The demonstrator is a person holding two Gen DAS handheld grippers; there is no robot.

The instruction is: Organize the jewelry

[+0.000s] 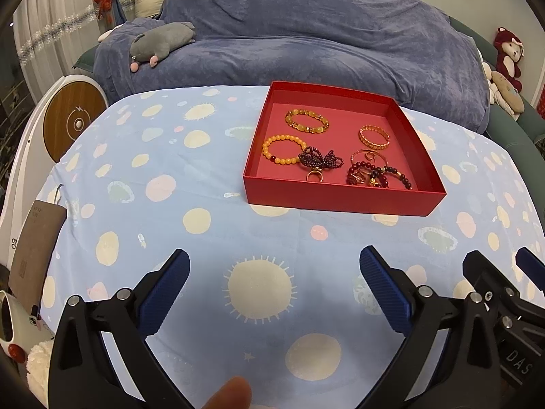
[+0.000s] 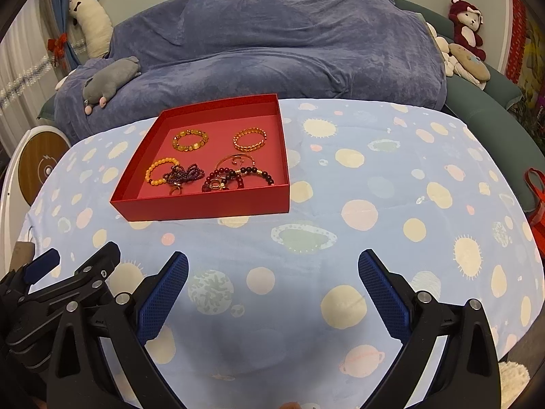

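Observation:
A red tray [image 1: 340, 197] [image 2: 204, 204] stands on the patterned blue tablecloth. In it lie an amber bead bracelet [image 1: 307, 121] [image 2: 190, 140], a gold chain bangle [image 1: 374, 137] [image 2: 249, 139], an orange bead bracelet [image 1: 284, 150] [image 2: 160, 171], a dark purple bead bundle [image 1: 320, 158] [image 2: 185, 173] with a gold ring [image 1: 314, 175], and a tangle of dark red beads [image 1: 378, 172] [image 2: 238, 173]. My left gripper [image 1: 274, 272] is open and empty, well in front of the tray. My right gripper [image 2: 272, 272] is open and empty beside it, also short of the tray.
A sofa under a blue cover [image 1: 306, 34] stands behind the table, with a grey plush toy [image 1: 160, 42] on it. A round white and wood device [image 1: 73, 121] sits at the left. A brown card [image 1: 34, 238] lies at the table's left edge. A red bag [image 2: 536, 204] is at the right.

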